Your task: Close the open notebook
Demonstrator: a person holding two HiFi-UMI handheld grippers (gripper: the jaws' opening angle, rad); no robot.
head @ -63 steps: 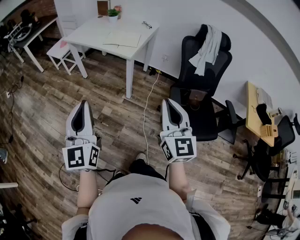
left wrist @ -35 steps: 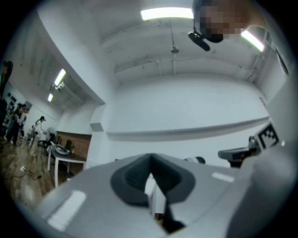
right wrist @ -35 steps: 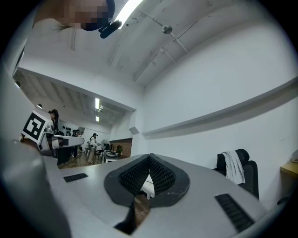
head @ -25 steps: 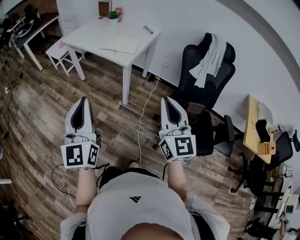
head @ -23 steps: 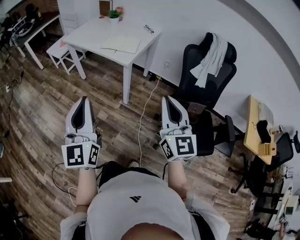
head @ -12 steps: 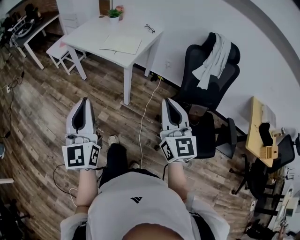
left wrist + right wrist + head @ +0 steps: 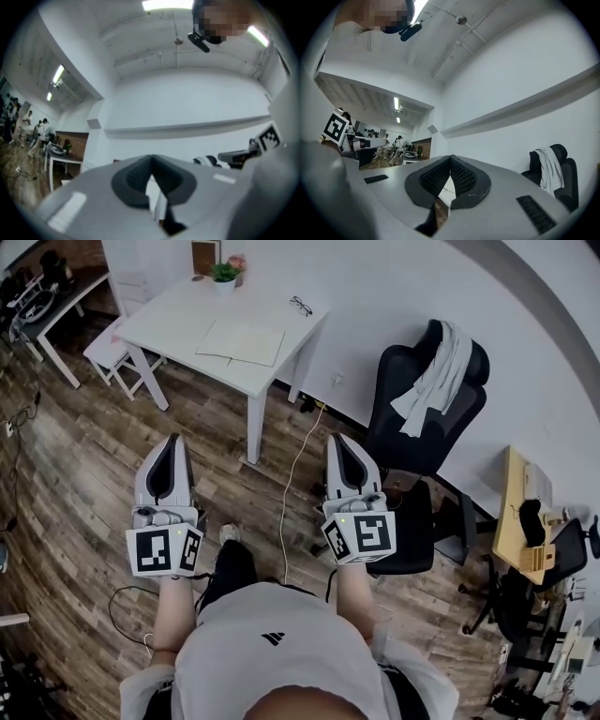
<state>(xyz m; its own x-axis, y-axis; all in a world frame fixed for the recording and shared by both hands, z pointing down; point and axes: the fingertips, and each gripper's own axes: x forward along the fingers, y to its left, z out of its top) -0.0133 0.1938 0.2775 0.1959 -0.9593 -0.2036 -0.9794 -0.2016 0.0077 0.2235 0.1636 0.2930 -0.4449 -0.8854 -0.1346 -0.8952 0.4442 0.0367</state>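
Note:
The open notebook lies flat on a white table at the top of the head view, well beyond both grippers. My left gripper is held over the wooden floor, shut, with nothing between its jaws. My right gripper is level with it to the right, also shut and empty. In the left gripper view the left gripper has its pads meeting at the tip. The right gripper looks the same in the right gripper view. Both point toward the table.
On the table are glasses and a small potted plant. A black office chair with a white garment over it stands right of the table. A white cable runs across the floor. A stool is left of the table, and a wooden desk at far right.
The person has stepped toward the table, with a foot now showing between the grippers. Both grippers moved forward together and stayed shut. Table and chair have shifted in the view.

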